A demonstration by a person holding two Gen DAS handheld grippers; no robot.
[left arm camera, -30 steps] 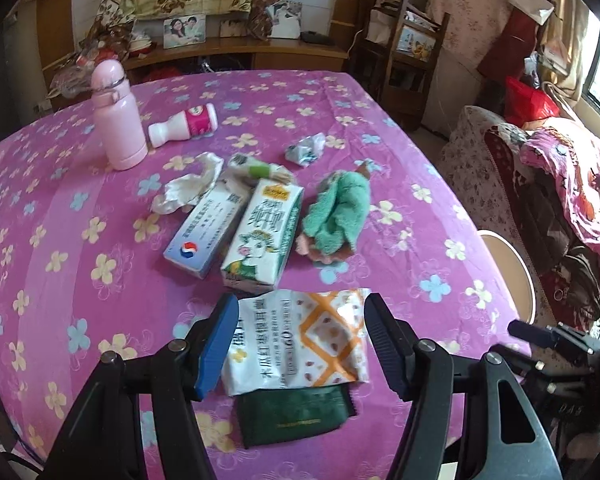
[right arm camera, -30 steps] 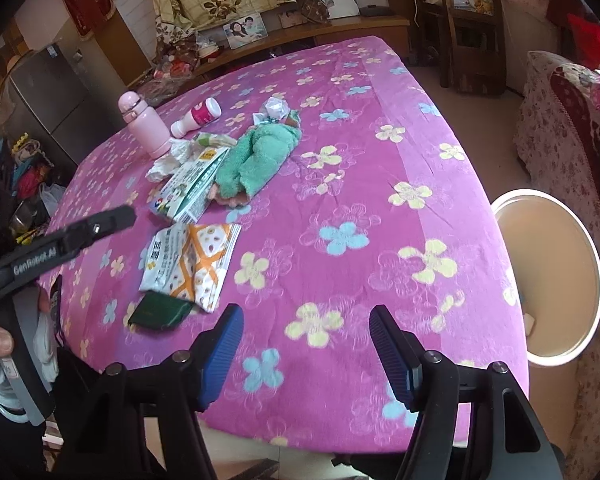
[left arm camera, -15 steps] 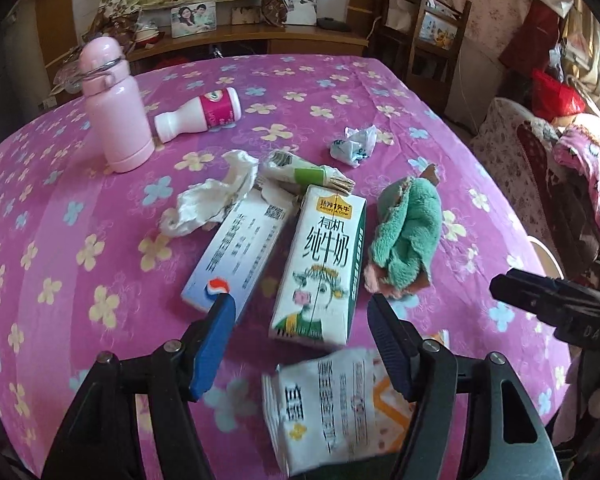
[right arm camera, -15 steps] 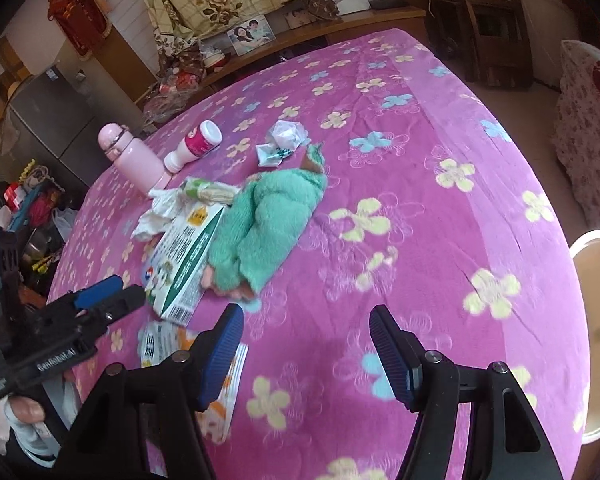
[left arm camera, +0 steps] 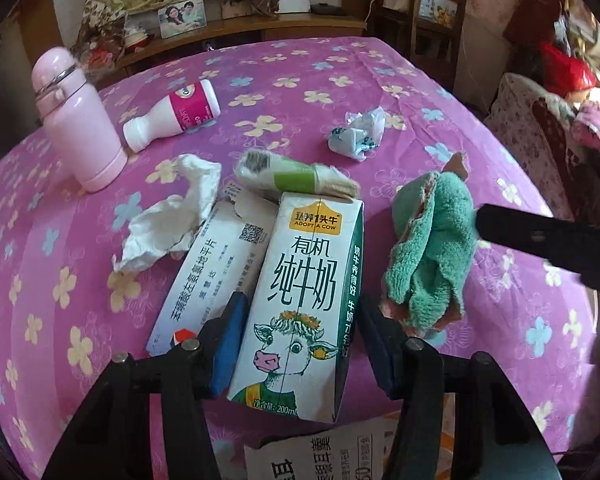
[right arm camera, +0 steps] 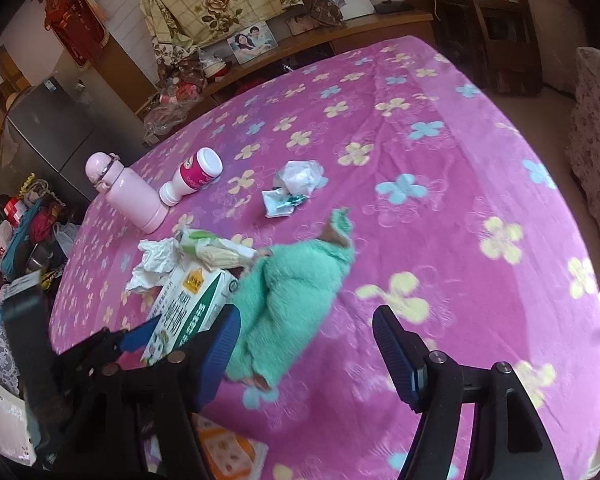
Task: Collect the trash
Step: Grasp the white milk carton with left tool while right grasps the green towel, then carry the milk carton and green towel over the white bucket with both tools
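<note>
Milk carton [left arm camera: 300, 304] now lies between the left gripper [left arm camera: 300, 340] fingers; a second ago they framed the snack bag [left arm camera: 320, 456]. The jaws have just been closing on the carton, though I cannot tell if they touch it. The bag is cut off at the bottom edge. The carton reads "ADOPT A COW" and "200mL". The right gripper [right arm camera: 306, 344] stands spread above the green cloth [right arm camera: 296, 300], which looks blurry.

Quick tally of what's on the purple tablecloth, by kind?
Bottles: 2 (pink flask, white bottle)
Cartons/boxes: 2 (milk carton, medicine box)
Wrappers/packets: 3 (crumpled wrapper, rolled packet, snack bag)
Tissue: 1
Green cloth: 1
Total: 9
</note>
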